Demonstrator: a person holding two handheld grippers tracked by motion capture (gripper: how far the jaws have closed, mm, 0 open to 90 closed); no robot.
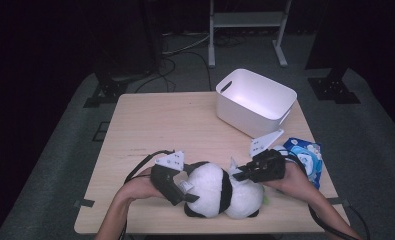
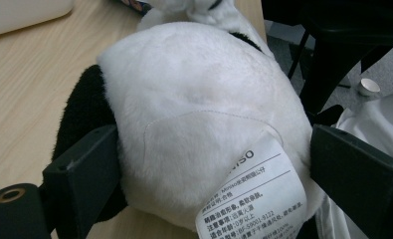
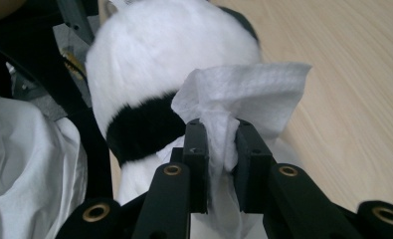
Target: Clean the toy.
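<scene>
The plush panda [image 2: 194,124] is clamped between the jaws of the left gripper [image 2: 209,169]. A white wipe [image 3: 239,94] is pinched by the right gripper [image 3: 219,144] against the panda's back.

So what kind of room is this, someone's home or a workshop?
Probably a lab or recording studio, not a home. A lone wooden table stands on grey carpet amid dark surroundings, with black equipment stands and loose cables on the floor behind, plus a metal frame at the back.
</scene>
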